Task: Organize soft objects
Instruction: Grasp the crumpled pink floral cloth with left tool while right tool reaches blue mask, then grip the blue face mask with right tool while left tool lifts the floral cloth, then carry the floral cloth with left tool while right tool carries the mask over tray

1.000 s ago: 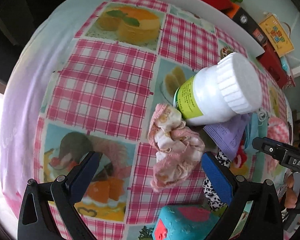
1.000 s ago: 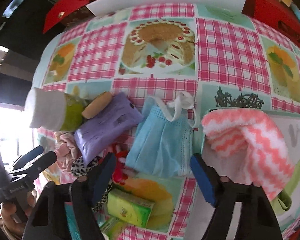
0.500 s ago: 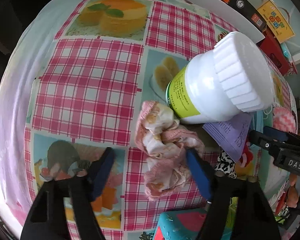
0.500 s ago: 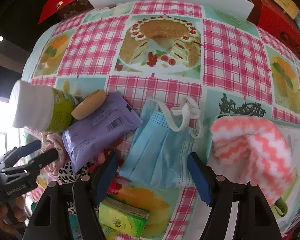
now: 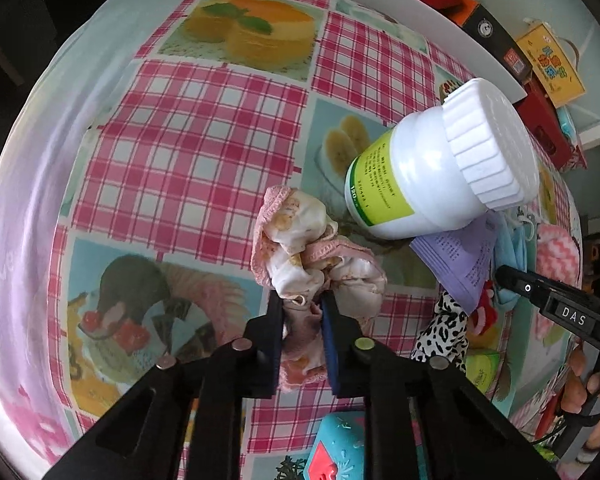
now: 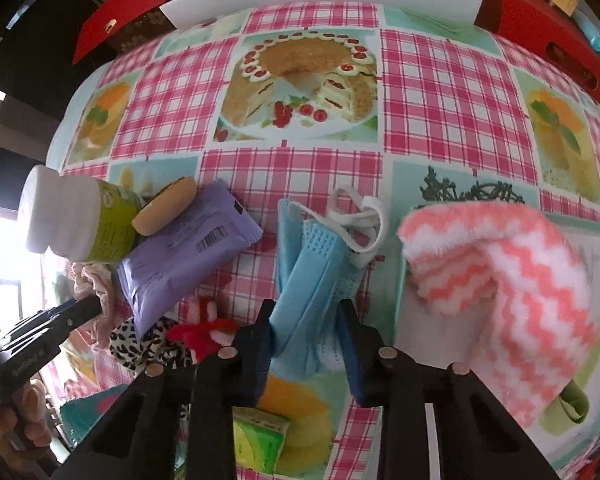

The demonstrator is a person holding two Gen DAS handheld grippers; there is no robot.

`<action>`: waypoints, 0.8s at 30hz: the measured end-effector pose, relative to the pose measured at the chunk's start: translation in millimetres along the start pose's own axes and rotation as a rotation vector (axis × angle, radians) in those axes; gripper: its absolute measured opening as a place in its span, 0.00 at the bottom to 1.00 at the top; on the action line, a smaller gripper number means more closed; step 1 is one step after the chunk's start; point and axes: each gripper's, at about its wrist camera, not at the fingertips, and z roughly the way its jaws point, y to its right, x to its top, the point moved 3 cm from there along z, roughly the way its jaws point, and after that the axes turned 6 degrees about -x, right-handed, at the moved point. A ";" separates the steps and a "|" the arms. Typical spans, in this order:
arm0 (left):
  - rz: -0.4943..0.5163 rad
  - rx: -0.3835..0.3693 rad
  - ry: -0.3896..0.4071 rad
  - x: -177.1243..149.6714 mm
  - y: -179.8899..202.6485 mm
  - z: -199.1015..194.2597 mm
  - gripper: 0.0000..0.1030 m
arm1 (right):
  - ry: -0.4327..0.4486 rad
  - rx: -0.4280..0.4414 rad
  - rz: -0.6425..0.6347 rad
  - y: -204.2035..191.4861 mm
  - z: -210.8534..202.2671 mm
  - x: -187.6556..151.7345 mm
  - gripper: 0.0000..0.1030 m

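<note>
My left gripper point(image 5: 301, 300) is shut on a crumpled pink and white cloth point(image 5: 300, 240) that lies on the checked tablecloth beside a tipped white bottle point(image 5: 440, 168). My right gripper point(image 6: 306, 312) is shut on a blue face mask point(image 6: 312, 252), bunching it between the pads. The cloth also shows at the left of the right wrist view point(image 6: 94, 284). A pink and white zigzag towel point(image 6: 500, 256) lies on a white tray point(image 6: 424, 332) to the right of the mask.
A purple packet point(image 6: 180, 252) leans on the bottle point(image 6: 76, 216) with a tan bun-shaped toy point(image 6: 164, 210). A leopard-print fabric point(image 6: 140, 344), a red plush bit point(image 6: 204, 330), a green box point(image 6: 260, 444) and a teal toy point(image 5: 340, 448) crowd the near side. Red boxes point(image 6: 540, 32) line the far edge.
Both grippers have gone from wide open to shut: the left one closed on the pink cloth, the right one closed on the blue mask and bunched it up.
</note>
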 end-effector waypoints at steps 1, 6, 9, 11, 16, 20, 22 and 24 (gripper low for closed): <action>-0.005 -0.004 0.002 -1.2 -0.8 -0.2 0.14 | 0.001 0.005 -0.002 2.1 -2.9 -2.5 0.31; -0.037 -0.022 0.032 -6.9 -10.0 -4.5 0.11 | 0.017 0.017 -0.012 5.5 -5.4 -10.4 0.28; -0.044 -0.027 0.051 -10.7 -15.6 -11.7 0.10 | 0.032 0.027 -0.018 4.4 -5.6 -18.1 0.25; -0.051 -0.030 0.065 -14.7 -17.0 -17.3 0.10 | 0.033 0.040 -0.013 4.0 -8.3 -22.4 0.25; -0.068 -0.045 0.120 -22.1 -29.1 -56.8 0.10 | 0.054 0.060 -0.010 7.4 -17.1 -26.6 0.20; -0.084 -0.071 0.200 -21.1 -24.6 -77.6 0.10 | 0.090 0.084 -0.018 12.3 -34.1 -33.1 0.15; -0.087 -0.081 0.246 -24.7 -21.6 -93.9 0.10 | 0.111 0.099 -0.016 16.4 -43.7 -34.6 0.14; -0.081 -0.096 0.296 -29.1 -12.8 -112.9 0.10 | 0.137 0.120 -0.007 19.8 -50.9 -37.2 0.14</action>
